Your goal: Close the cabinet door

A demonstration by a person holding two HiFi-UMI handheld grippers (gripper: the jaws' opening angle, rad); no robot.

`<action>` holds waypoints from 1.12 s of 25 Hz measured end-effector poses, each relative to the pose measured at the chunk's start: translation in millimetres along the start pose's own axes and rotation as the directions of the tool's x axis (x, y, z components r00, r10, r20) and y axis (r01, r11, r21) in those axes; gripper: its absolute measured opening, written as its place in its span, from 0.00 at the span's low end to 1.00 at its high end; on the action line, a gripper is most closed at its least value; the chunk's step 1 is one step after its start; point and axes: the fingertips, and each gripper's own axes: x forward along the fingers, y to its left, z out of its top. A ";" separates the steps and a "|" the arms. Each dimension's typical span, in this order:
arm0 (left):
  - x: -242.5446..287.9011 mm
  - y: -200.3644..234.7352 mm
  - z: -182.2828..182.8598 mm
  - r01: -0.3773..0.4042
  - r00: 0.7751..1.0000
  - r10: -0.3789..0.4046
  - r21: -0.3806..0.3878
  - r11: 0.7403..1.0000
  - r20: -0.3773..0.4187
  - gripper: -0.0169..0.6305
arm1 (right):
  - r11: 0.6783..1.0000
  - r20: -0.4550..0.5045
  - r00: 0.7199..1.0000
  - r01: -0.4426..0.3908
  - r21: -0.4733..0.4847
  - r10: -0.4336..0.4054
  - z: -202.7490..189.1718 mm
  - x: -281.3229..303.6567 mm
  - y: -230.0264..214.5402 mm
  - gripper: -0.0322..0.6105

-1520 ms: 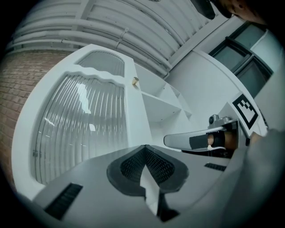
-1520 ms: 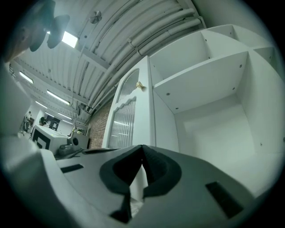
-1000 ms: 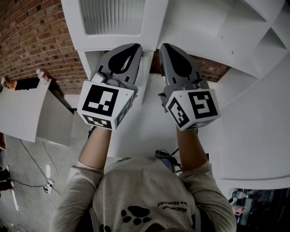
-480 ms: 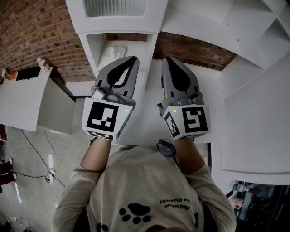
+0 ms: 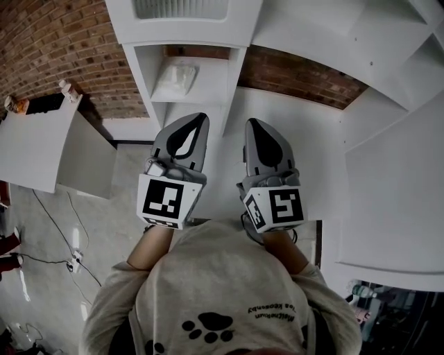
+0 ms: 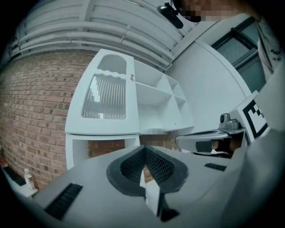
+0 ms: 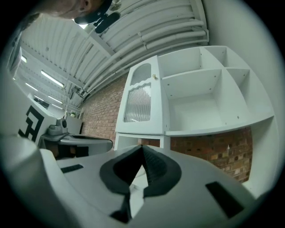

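Observation:
The white cabinet door [image 5: 182,19] with its ribbed glass pane is at the top of the head view. In the left gripper view the door [image 6: 107,95] lies flat against the cabinet front, and the same door [image 7: 140,100] shows in the right gripper view with a small knob [image 7: 155,76] at its edge. My left gripper [image 5: 200,118] and right gripper [image 5: 251,123] are side by side below the door, pointing at the cabinet and well apart from it. The left gripper [image 6: 143,148] has its jaws together with nothing between them. So does the right gripper [image 7: 142,146].
Open white shelves [image 7: 200,102] stand right of the door. Under the door is an open niche with a pale object [image 5: 177,76] on its shelf. A brick wall [image 5: 62,48] runs behind. At the left is a white table [image 5: 35,149] with bottles [image 5: 66,90]. Cables [image 5: 55,260] lie on the floor.
Both grippers have sunk and drawn back toward the person, side by side. The door has slid up to the top edge of the head view and the niche beneath it now shows.

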 end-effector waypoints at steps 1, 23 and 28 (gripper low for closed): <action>-1.9 -0.9 -4.5 -0.006 1.000 0.006 -0.005 1.000 -0.007 0.04 | 1.000 -0.006 1.000 -0.002 0.004 0.002 -4.1 -1.7 0.6 0.06; -1.4 -13.4 -27.0 -0.089 0.995 0.089 -0.008 0.996 -0.034 0.04 | 0.994 -0.006 0.995 -0.103 0.023 0.104 -27.9 -5.6 -8.4 0.06; 1.3 -14.6 -33.1 -0.088 0.995 0.088 -0.002 0.996 -0.043 0.04 | 0.993 0.005 0.994 -0.114 0.028 0.113 -29.1 -3.2 -10.6 0.06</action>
